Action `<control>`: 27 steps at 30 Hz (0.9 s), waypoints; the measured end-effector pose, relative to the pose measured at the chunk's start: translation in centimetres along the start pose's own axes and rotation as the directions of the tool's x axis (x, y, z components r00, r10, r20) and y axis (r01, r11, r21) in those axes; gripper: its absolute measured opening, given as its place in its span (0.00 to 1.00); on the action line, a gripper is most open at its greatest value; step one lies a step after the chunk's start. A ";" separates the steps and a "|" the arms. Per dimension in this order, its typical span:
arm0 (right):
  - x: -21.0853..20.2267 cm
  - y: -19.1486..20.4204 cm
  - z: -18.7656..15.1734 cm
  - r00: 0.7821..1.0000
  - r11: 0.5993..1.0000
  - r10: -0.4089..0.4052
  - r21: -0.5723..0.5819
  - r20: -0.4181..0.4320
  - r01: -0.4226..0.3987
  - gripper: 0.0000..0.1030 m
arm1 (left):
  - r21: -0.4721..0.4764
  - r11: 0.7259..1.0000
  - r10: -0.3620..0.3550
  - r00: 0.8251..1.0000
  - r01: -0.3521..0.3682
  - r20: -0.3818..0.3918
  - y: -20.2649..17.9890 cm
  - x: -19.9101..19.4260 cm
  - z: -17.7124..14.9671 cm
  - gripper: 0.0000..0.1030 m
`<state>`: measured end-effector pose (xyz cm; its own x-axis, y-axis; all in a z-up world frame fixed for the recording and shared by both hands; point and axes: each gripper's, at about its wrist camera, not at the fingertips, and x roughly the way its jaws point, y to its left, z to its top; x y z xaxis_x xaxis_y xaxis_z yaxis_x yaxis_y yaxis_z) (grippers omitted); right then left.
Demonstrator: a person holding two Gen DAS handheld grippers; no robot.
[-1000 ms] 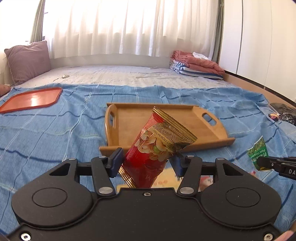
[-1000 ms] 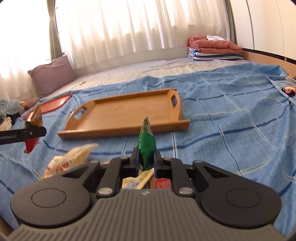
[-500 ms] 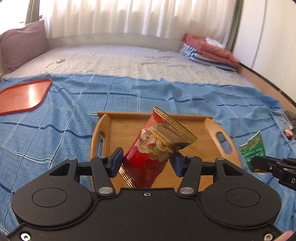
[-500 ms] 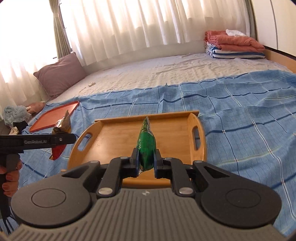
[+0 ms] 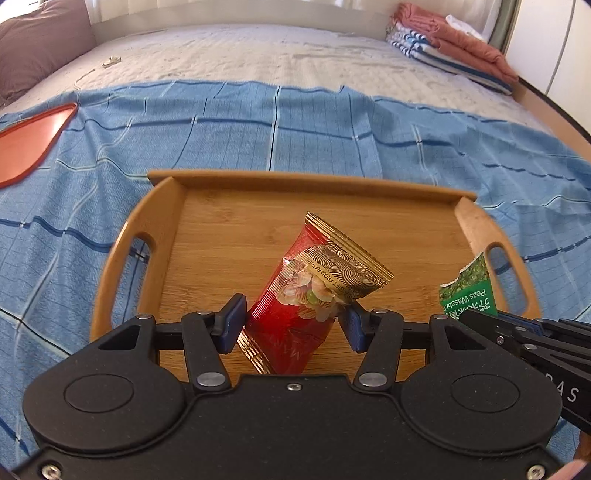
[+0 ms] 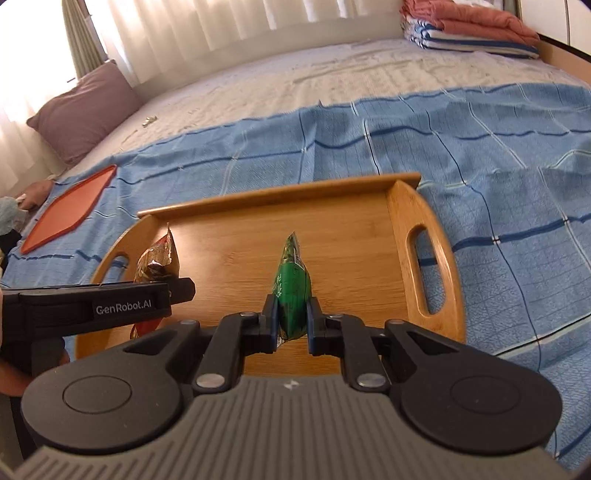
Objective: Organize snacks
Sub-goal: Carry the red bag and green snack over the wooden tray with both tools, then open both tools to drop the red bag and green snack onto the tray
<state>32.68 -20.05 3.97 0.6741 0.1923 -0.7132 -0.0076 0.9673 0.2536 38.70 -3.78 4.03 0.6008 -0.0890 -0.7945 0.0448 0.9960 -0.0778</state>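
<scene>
My left gripper (image 5: 291, 321) is shut on a red and gold snack packet (image 5: 314, 291) and holds it over the near part of the bamboo tray (image 5: 221, 229). My right gripper (image 6: 291, 317) is shut on a green wasabi-pea packet (image 6: 291, 284), held edge-on above the tray (image 6: 351, 229). In the left wrist view the green packet (image 5: 469, 288) and the right gripper (image 5: 517, 332) show at the right. In the right wrist view the left gripper (image 6: 177, 291) and its red packet (image 6: 157, 258) show at the left.
The tray lies on a blue checked blanket (image 5: 332, 122) on a bed. An orange tray (image 6: 70, 210) lies to the left. A purple pillow (image 6: 85, 110) and folded towels (image 6: 472, 29) sit at the far side.
Both grippers have moved forward and tilted down with their packets, from the near side of the tray to over it. The loose snacks near the bed's front edge have left the view.
</scene>
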 end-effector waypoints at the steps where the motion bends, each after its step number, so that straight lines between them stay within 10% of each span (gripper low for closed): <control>1: 0.4 -0.1 -0.1 1.000 1.000 -0.006 0.001 -0.005 0.006 0.17 | 0.000 1.000 0.003 1.000 -0.003 -0.006 0.0 0.4 -0.1 0.51; 14: 1.5 -0.6 -0.5 0.999 0.999 -0.033 0.000 -0.029 0.033 0.18 | 0.065 0.998 0.019 1.000 -0.020 0.012 -0.9 0.7 -0.3 0.52; 18: 1.1 -0.5 -0.4 1.000 1.000 -0.025 0.004 -0.009 0.025 0.43 | 0.077 0.997 0.000 1.000 -0.002 0.021 -0.8 -0.1 -0.5 0.83; 27: -3.0 1.1 0.0 1.000 0.999 -0.022 -0.040 0.022 0.023 0.61 | 0.089 0.996 -0.012 0.996 0.003 0.091 0.3 -6.4 -0.4 0.88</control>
<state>30.69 -19.60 6.41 0.6901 0.1673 -0.7041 -0.0219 0.9773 0.2107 34.54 -2.92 8.84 0.6707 -0.0992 -0.7351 0.1175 0.9927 -0.0267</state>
